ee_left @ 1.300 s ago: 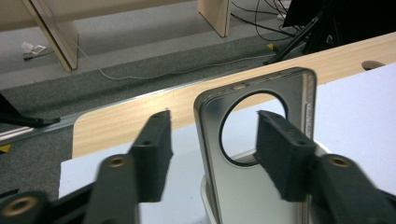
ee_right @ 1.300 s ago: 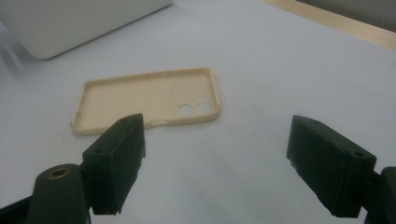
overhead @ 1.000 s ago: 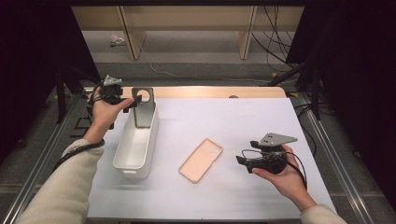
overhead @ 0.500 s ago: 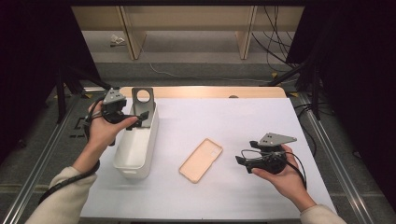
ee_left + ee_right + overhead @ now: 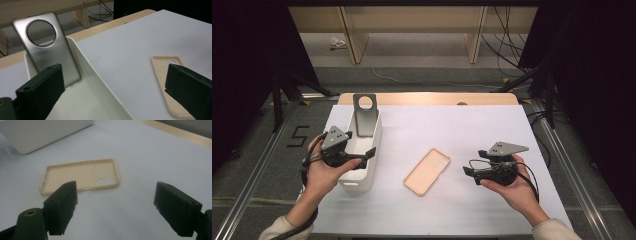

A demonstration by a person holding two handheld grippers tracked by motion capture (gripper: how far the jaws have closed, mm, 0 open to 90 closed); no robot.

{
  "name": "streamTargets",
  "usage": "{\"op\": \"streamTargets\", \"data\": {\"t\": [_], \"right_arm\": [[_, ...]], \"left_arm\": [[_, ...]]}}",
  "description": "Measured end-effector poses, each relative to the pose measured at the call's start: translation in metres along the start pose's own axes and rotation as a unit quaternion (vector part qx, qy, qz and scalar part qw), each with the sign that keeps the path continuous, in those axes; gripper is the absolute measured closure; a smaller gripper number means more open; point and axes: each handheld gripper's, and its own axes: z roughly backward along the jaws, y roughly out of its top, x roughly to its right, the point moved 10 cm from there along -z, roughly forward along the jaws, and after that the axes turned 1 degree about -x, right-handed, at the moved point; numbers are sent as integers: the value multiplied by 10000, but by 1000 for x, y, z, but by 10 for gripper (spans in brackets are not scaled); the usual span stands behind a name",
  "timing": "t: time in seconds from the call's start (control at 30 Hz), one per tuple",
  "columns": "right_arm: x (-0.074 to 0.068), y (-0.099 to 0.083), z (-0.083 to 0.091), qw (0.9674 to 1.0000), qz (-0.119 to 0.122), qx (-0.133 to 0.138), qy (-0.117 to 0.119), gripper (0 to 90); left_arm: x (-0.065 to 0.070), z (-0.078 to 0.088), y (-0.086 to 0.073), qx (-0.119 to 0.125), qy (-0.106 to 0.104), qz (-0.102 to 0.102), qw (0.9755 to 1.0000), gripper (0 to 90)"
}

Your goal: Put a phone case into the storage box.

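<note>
I am holding my left gripper (image 5: 362, 156) over the near end of the white bin (image 5: 374, 145), which is sitting at the left side of the white table (image 5: 462, 130). Its jaws are standing wide apart with nothing between them. Through its own camera I am looking along the bin's inside at the grey metal plate (image 5: 47, 47) with a round hole near its top; the plate is leaning upright against the bin's far end wall, its foot down in the bin.

I am holding my right gripper (image 5: 468, 171) low over the table at the right, pointing left toward the beige phone case (image 5: 427, 171). Its jaws are also spread wide and are gripping nothing. The case is lying flat on the table, open side up, between the bin and my right gripper and touching neither. Its two small camera holes (image 5: 106, 180) are facing my right gripper's camera; the rim looks slightly raised all round, though the blur is making that hard to confirm.
</note>
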Motion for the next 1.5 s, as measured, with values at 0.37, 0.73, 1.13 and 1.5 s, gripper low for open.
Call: {"op": "streamTargets", "data": {"t": [0.37, 0.73, 1.13, 1.5], "right_arm": [[-1, 4, -4, 10000, 10, 20, 39, 198], [-2, 3, -5, 10000, 6, 8, 59, 198], [0, 4, -5, 10000, -22, 27, 62, 198], [-4, 7, -6, 9999, 16, 57, 103, 198]], "left_arm": [[23, 11, -15, 137, -109, -221, 9996, 21], [26, 9, -22, 45, -99, -279, 9996, 23], [29, 7, -26, 1, -162, -269, 9995, 26], [25, 9, -23, 57, -93, -244, 9996, 26]]}}
